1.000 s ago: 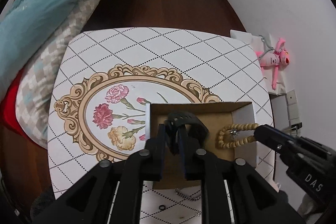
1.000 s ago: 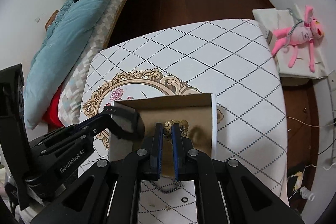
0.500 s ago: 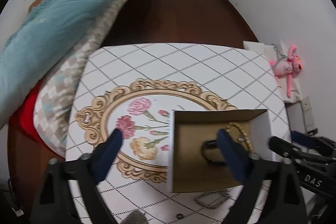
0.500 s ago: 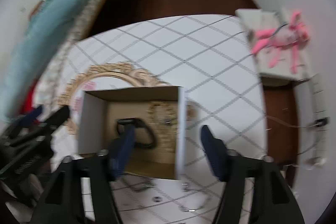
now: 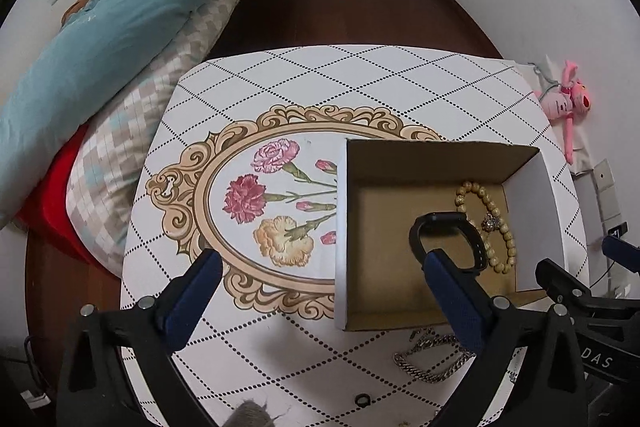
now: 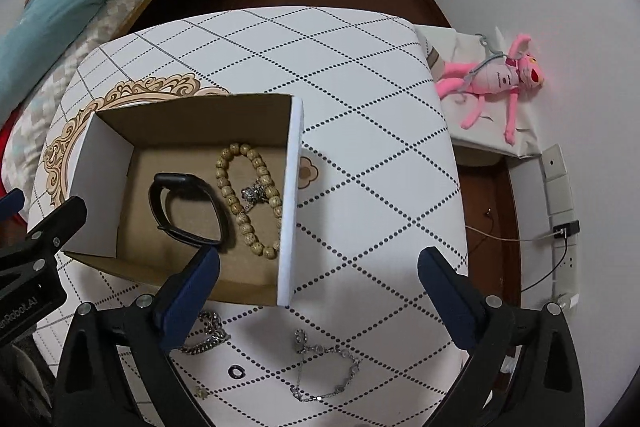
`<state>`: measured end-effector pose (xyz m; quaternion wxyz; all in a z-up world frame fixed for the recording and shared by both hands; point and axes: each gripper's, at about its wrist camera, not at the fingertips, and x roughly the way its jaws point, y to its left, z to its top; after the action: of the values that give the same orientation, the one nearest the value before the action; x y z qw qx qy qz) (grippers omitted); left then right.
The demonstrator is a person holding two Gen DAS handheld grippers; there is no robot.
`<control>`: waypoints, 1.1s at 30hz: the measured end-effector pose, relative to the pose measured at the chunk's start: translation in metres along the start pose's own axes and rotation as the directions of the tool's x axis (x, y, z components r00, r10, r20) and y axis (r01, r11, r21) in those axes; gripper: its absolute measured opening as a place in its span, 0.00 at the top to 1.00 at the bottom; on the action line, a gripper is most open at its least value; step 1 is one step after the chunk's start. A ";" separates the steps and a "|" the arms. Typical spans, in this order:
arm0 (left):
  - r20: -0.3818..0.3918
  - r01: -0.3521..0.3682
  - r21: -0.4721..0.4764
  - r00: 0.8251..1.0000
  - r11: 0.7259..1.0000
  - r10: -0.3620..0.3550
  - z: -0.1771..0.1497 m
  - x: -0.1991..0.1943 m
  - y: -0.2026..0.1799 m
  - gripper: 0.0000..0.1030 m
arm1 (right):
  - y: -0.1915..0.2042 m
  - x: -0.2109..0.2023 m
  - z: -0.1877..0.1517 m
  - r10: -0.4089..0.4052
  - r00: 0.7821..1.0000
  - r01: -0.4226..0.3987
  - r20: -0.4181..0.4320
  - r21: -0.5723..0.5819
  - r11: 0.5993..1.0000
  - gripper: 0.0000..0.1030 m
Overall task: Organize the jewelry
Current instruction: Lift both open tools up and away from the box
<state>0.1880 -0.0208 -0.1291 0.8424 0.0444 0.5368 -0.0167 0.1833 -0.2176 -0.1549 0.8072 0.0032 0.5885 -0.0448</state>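
An open cardboard box point(image 5: 524, 191) point(image 6: 288, 195) stands on the table. Inside it lie a black wristband point(image 5: 448, 223) point(image 6: 180, 203), a wooden bead bracelet point(image 5: 488, 223) point(image 6: 244, 195) and a small silver piece point(image 6: 254, 193). My left gripper point(image 5: 320, 263) is open and empty above the box's left side. My right gripper point(image 6: 318, 259) is open and empty above the box's right front corner. In front of the box lie a thick silver chain point(image 5: 432, 359) point(image 6: 204, 335), a thin silver bracelet point(image 6: 324, 371) and a small black ring point(image 5: 362, 401) point(image 6: 236, 371).
The table point(image 5: 360, 83) has a white diamond-pattern top with a flower medallion point(image 5: 272, 203). A bed with a teal quilt point(image 5: 100, 27) lies to the left. A pink plush toy point(image 6: 496, 75) lies on a low stand at the right. Cables and sockets point(image 6: 560, 227) are by the wall.
Both grippers opened, letting the wristband and the bead bracelet fall into the box, then drew back and up from it.
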 end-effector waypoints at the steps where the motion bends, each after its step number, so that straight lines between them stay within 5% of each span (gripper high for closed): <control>1: 0.000 0.000 -0.002 1.000 1.000 0.000 -0.001 0.000 0.000 0.00 | -0.001 -0.001 -0.001 -0.003 1.000 0.003 0.003 0.002 1.000 0.02; 33: 0.187 0.039 -0.062 0.982 0.997 -0.027 -0.043 -0.133 0.000 0.00 | -0.017 -0.163 -0.056 -0.036 0.952 0.021 0.303 0.052 0.998 0.02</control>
<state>0.0929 -0.0194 -0.0264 0.8894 0.0060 0.4569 -0.0170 0.0796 -0.2201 -0.0166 0.8871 0.0073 0.4562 -0.0707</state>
